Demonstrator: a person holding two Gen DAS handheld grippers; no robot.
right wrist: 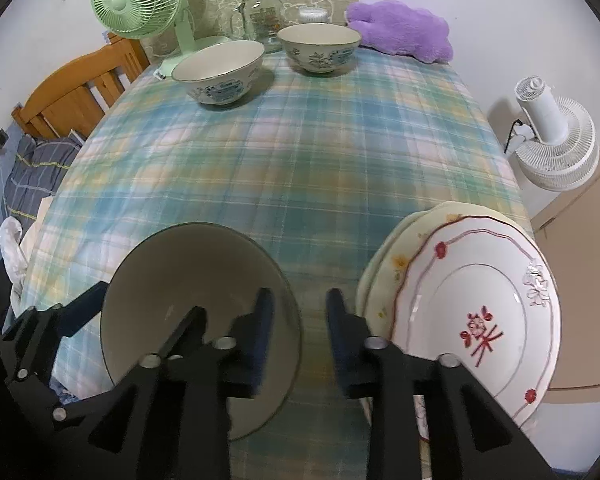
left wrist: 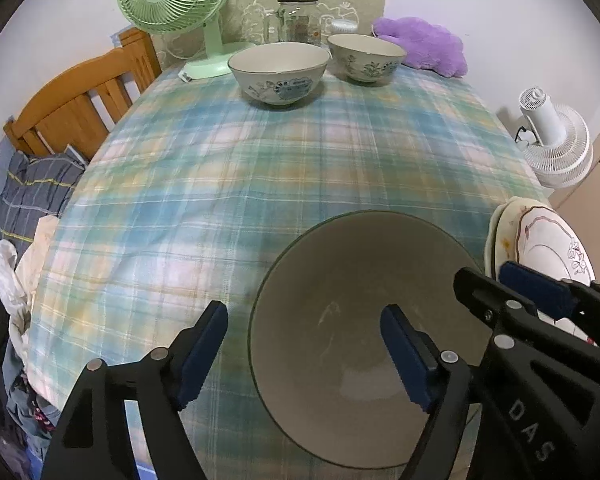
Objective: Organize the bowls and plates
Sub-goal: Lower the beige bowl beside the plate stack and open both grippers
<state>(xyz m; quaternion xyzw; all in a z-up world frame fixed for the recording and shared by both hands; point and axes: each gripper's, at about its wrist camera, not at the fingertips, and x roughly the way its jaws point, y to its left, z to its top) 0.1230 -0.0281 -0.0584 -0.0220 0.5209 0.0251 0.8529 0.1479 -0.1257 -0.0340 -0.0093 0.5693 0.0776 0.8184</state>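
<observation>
A large round ceramic bowl with a plain grey-beige inside and a thin dark rim (left wrist: 364,280) is set upright on the near part of a table covered by a blue, green and pink plaid cloth (left wrist: 260,168), its mouth facing up. Being round, it shows no long axis. Its inside is bare, with faint pale marks low on the wall.

The left gripper (left wrist: 306,354) is held over the bowl's left rim with its blue-padded jaws wide apart: one finger is seen outside the bowl above the cloth, the other inside the bowl's mouth, and neither pad is seen pressing on the wall. The right gripper (right wrist: 300,340) is held just to the right of the bowl, between it and the plates, its jaws apart with only cloth seen between them; nothing is clamped.

Just right of the bowl, a stack of plates is seen at the table's edge: a white plate with red flower marks and a red line border (right wrist: 480,312) lies on top of a cream plate with yellow flowers (right wrist: 384,280).

Far beyond the bowl, near the table's back edge, two smaller white bowls with blue flower patterns (left wrist: 279,74) (left wrist: 366,58) are stood upright side by side, well apart from it.
</observation>
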